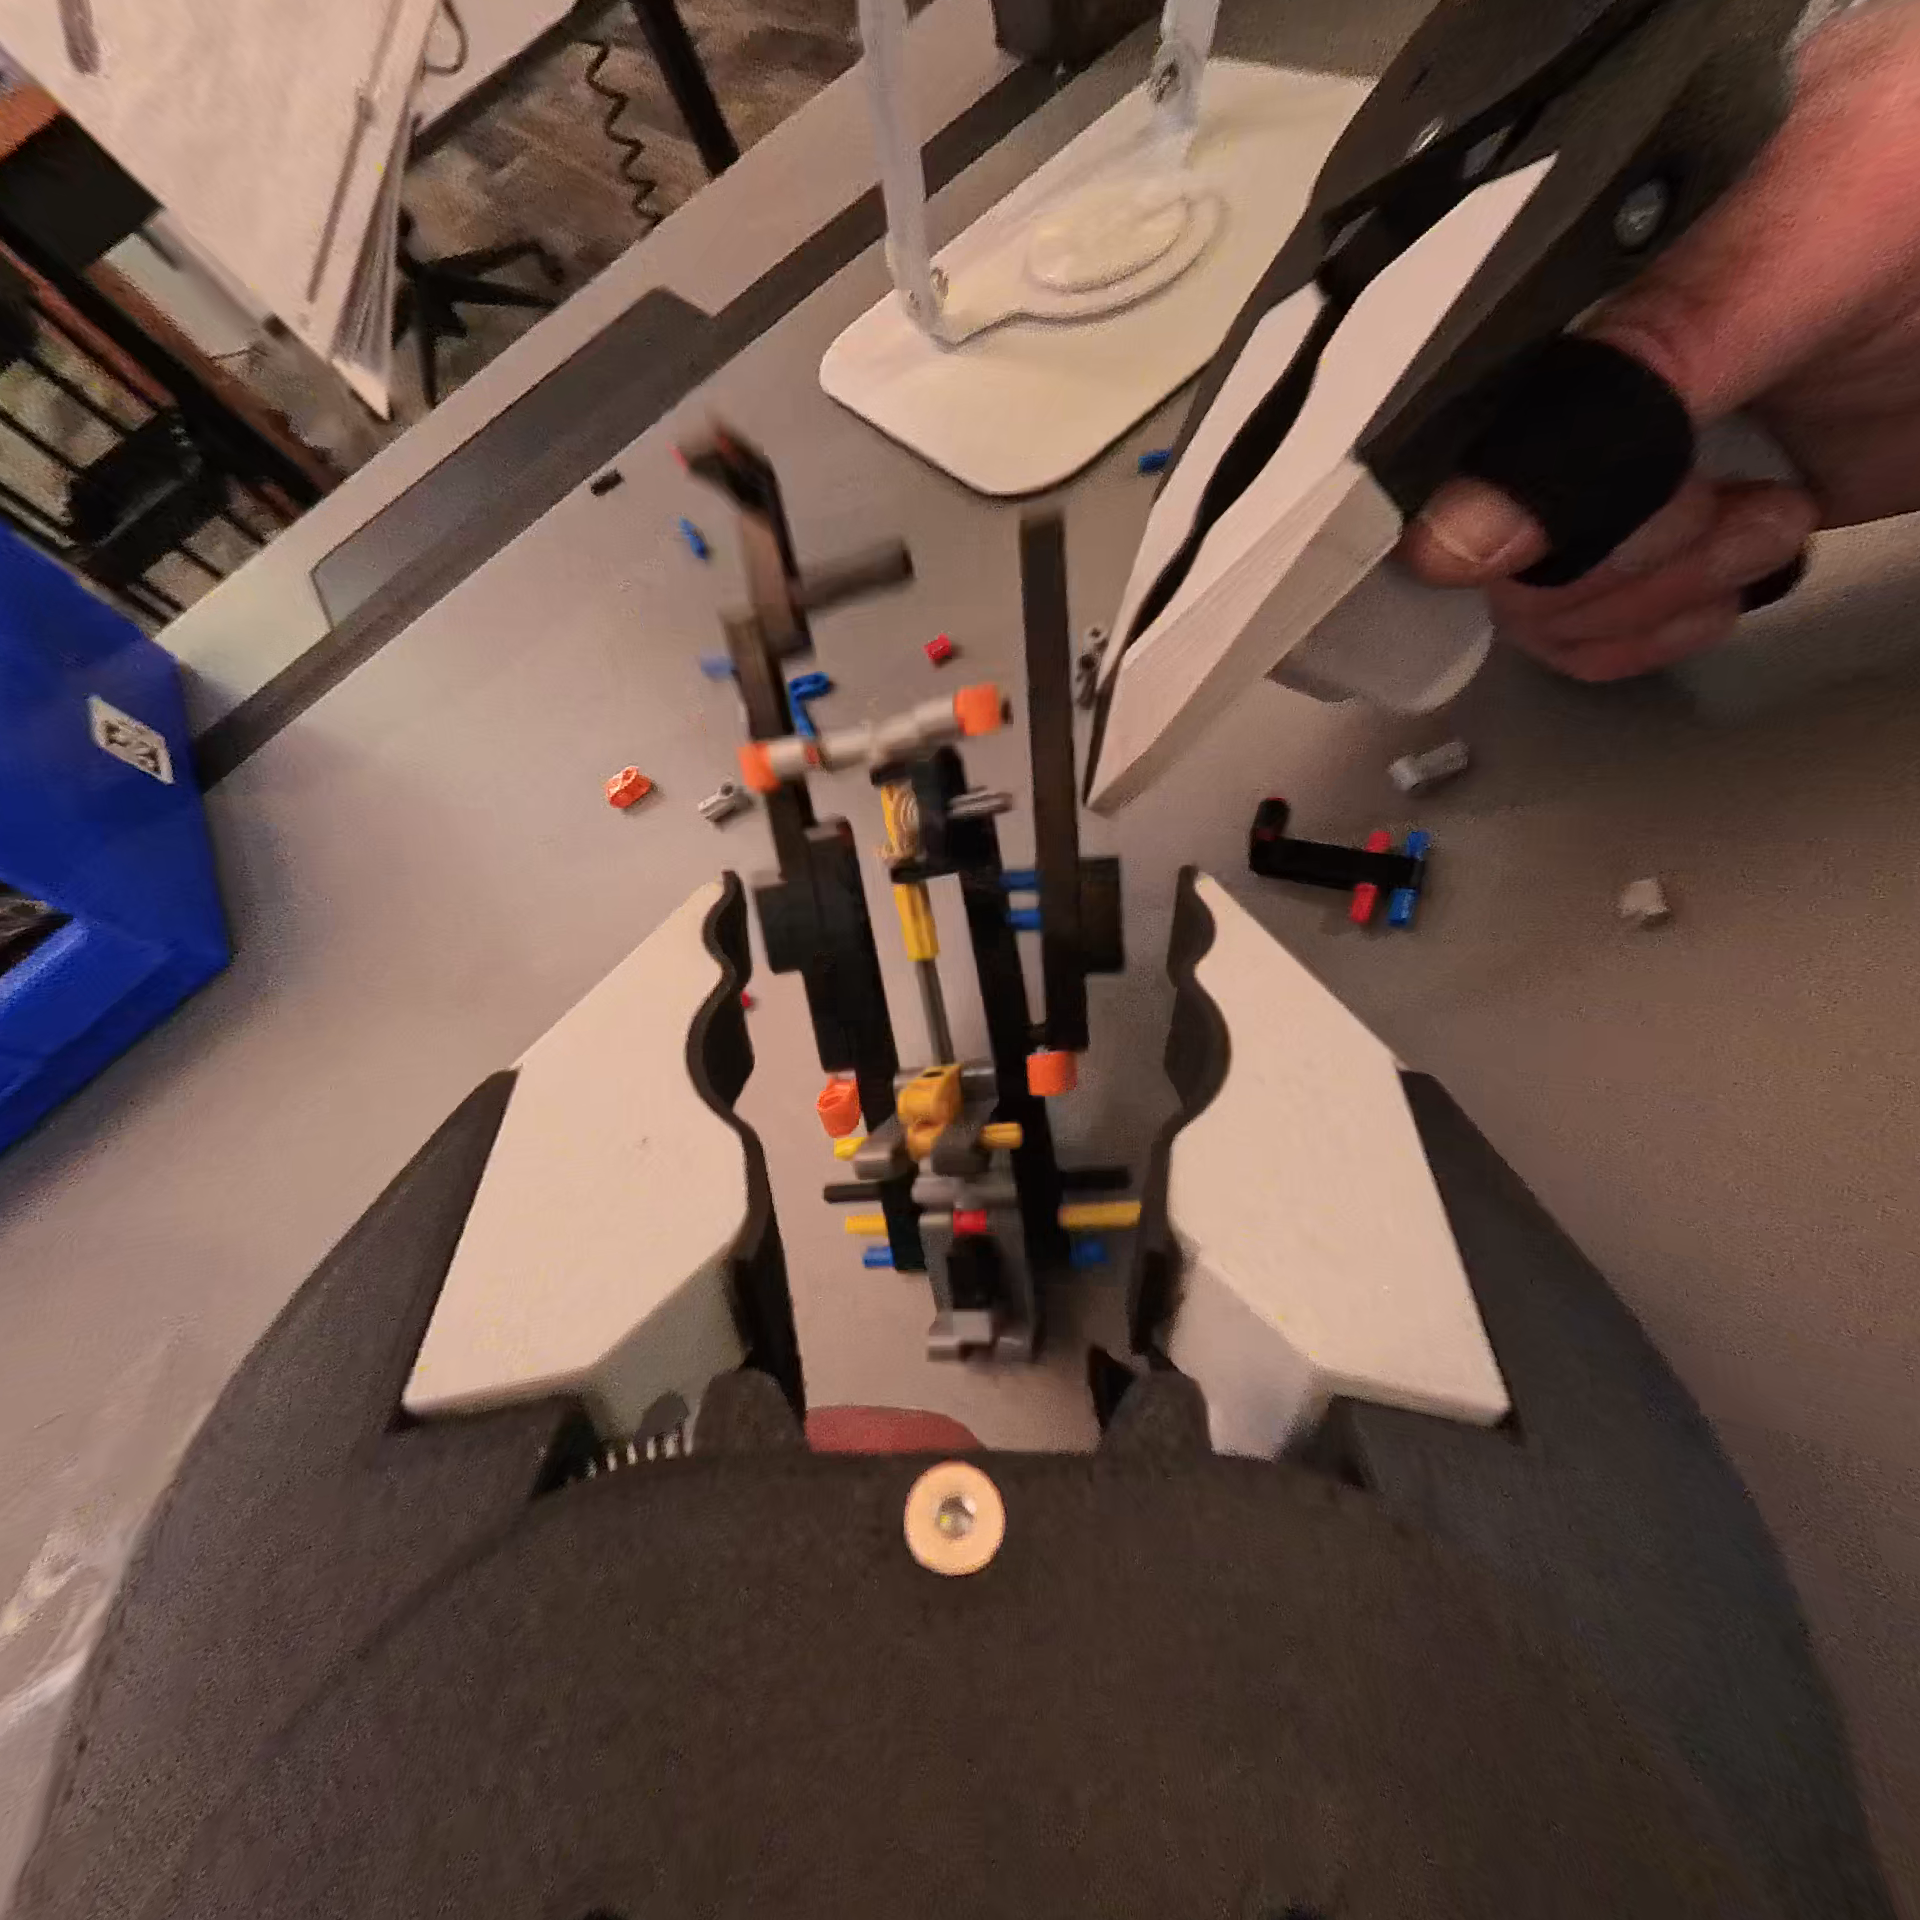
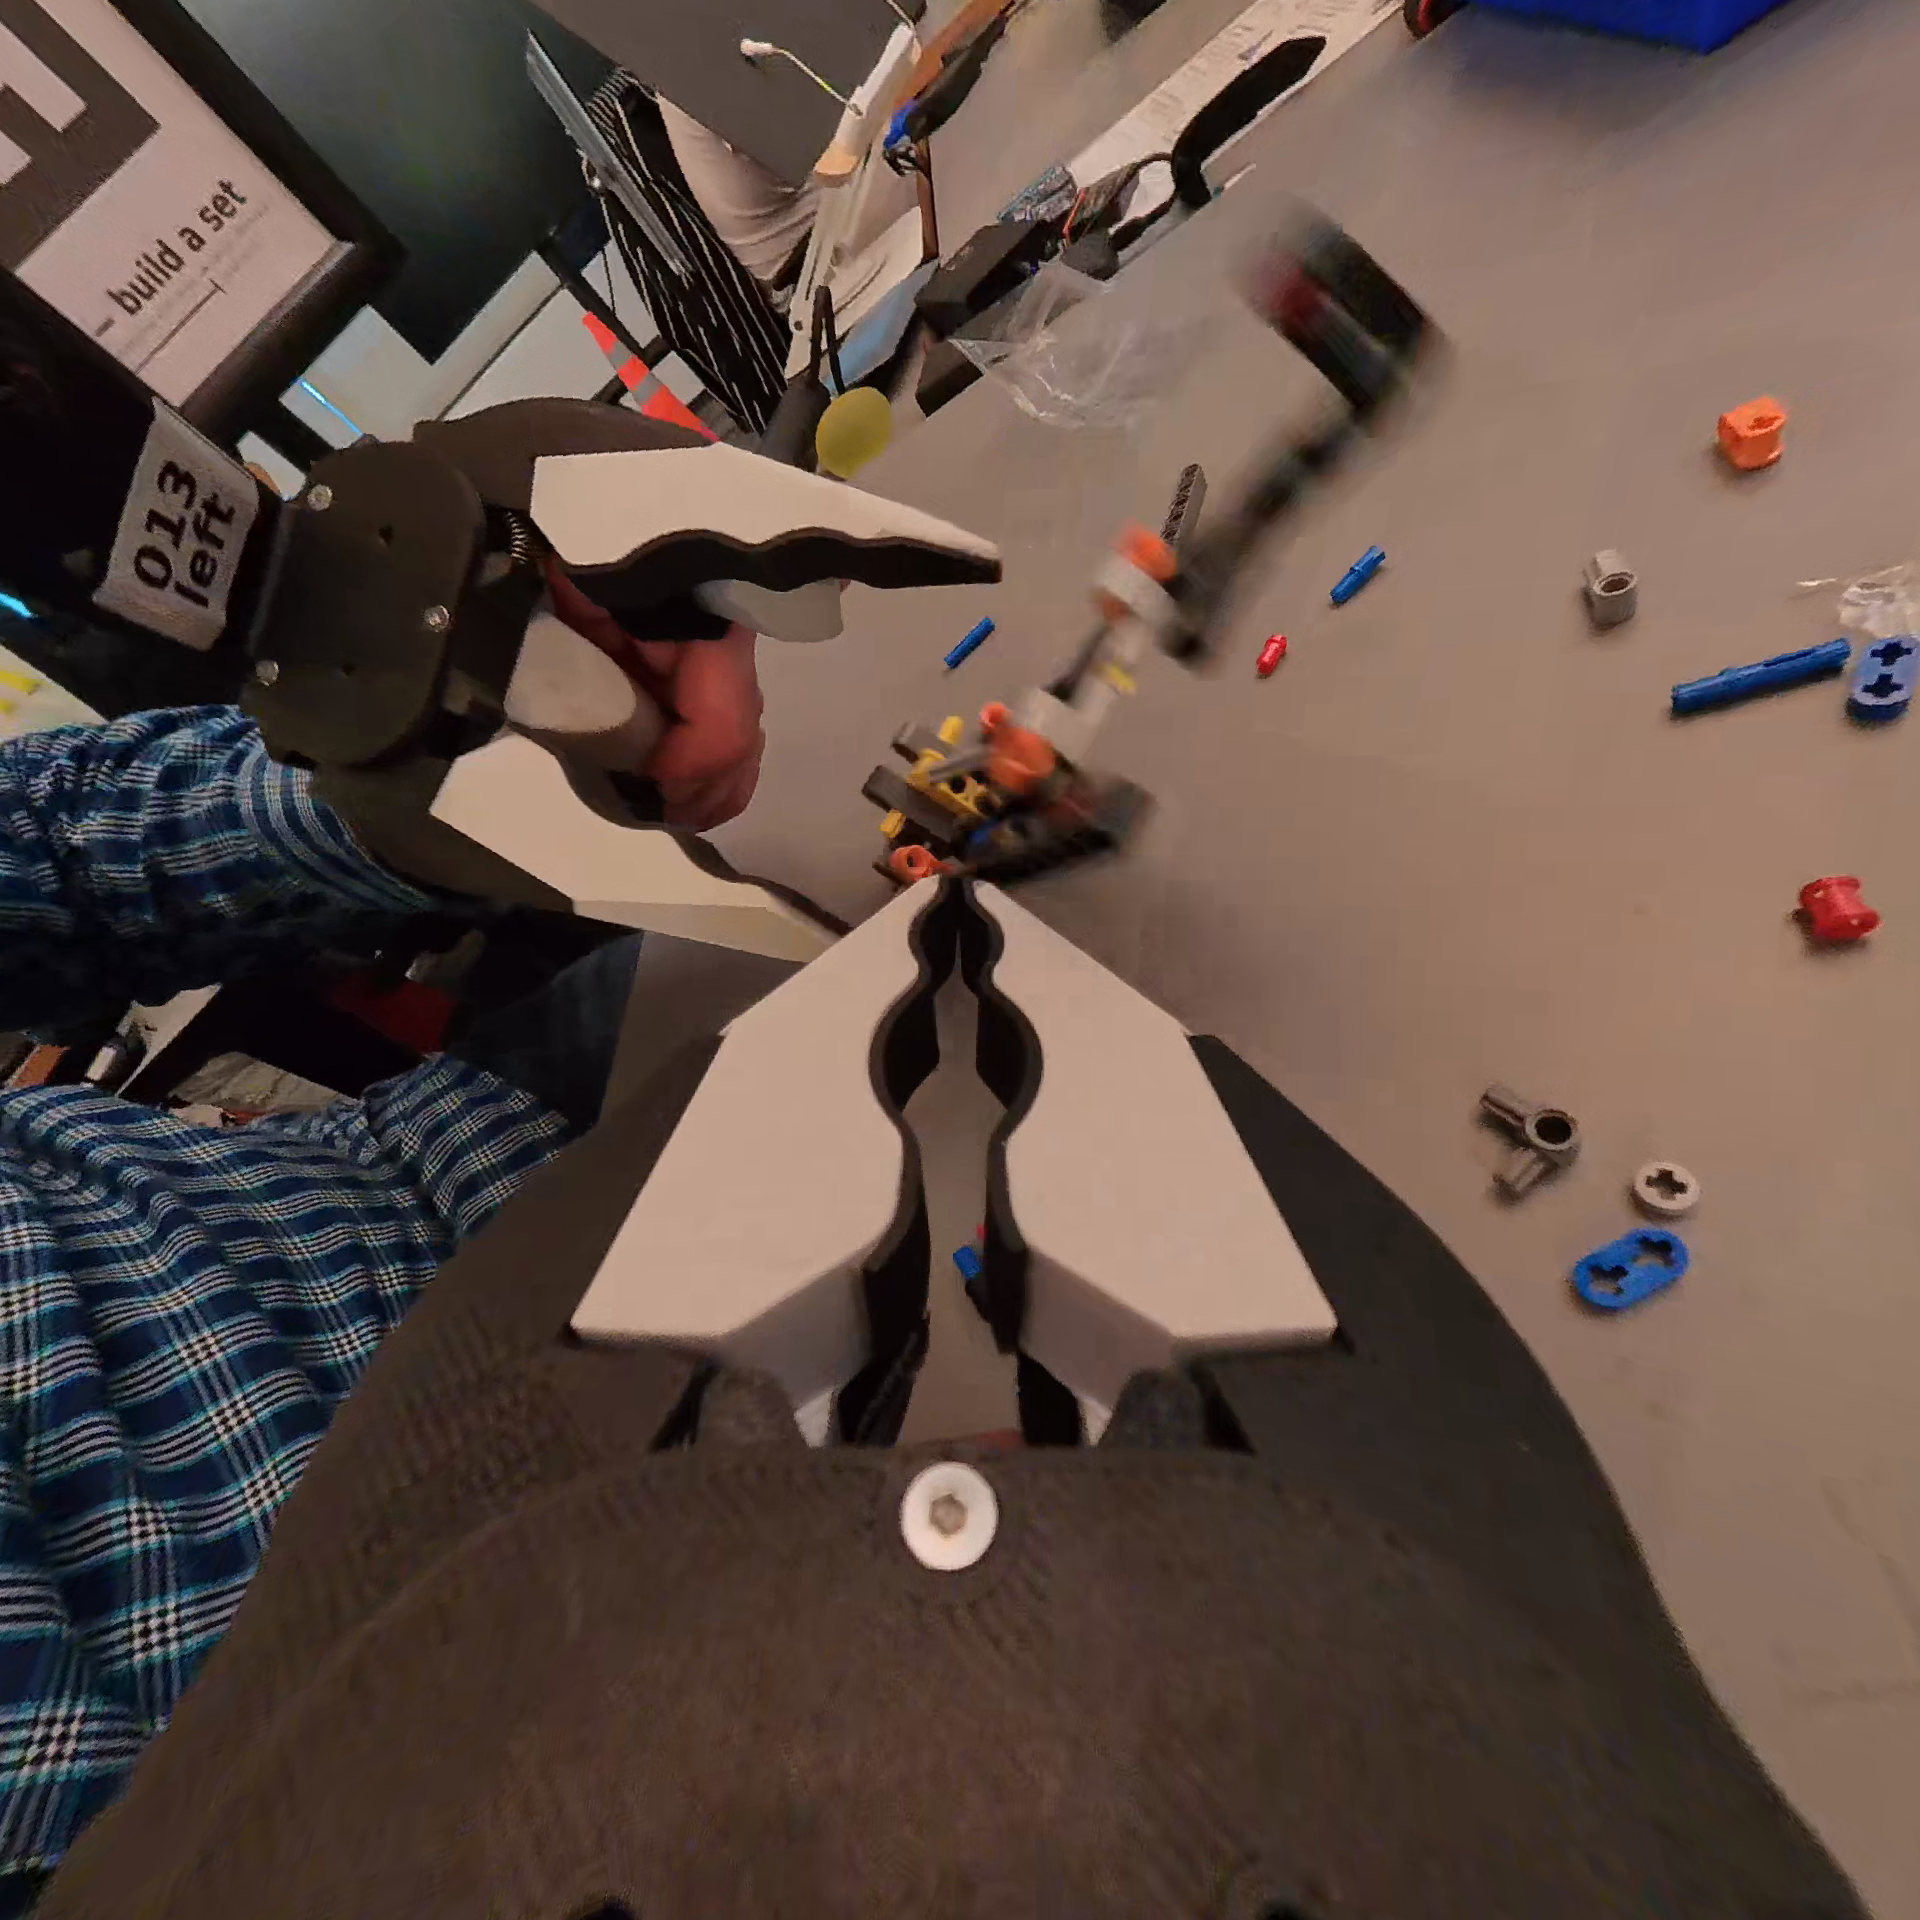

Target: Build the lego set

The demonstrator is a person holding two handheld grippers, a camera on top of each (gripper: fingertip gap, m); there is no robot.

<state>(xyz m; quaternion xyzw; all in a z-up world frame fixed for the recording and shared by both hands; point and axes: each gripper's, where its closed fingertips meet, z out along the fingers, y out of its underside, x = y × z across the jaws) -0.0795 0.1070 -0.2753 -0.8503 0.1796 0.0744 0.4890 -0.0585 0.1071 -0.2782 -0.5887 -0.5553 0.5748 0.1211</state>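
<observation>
The partly built lego model [image 1: 831, 966], black beams with yellow, orange, grey and blue parts, lies blurred on the grey table [image 1: 416, 987]. My left gripper [image 1: 961, 894] is open wide. The model sits between its fingers, with a gap on each side. My right gripper [image 1: 1107, 790] comes in from the upper right, shut, with its tips beside a long black beam of the model. In the right wrist view the right gripper [image 2: 951, 888] has its pads together, right at the near edge of the model [image 2: 997, 769]. The open left gripper [image 2: 914, 746] shows at the left of that view.
A blue bin [image 1: 94, 883] stands at the left and a white stand base [image 1: 1039, 343] at the back. Loose pieces lie around: a black piece with red and blue pins [image 1: 1340, 862], an orange piece [image 1: 627, 787], a red piece [image 2: 1837, 912] and a blue plate [image 2: 1629, 1268]. Both grippers' tips are close together, under 4 cm apart.
</observation>
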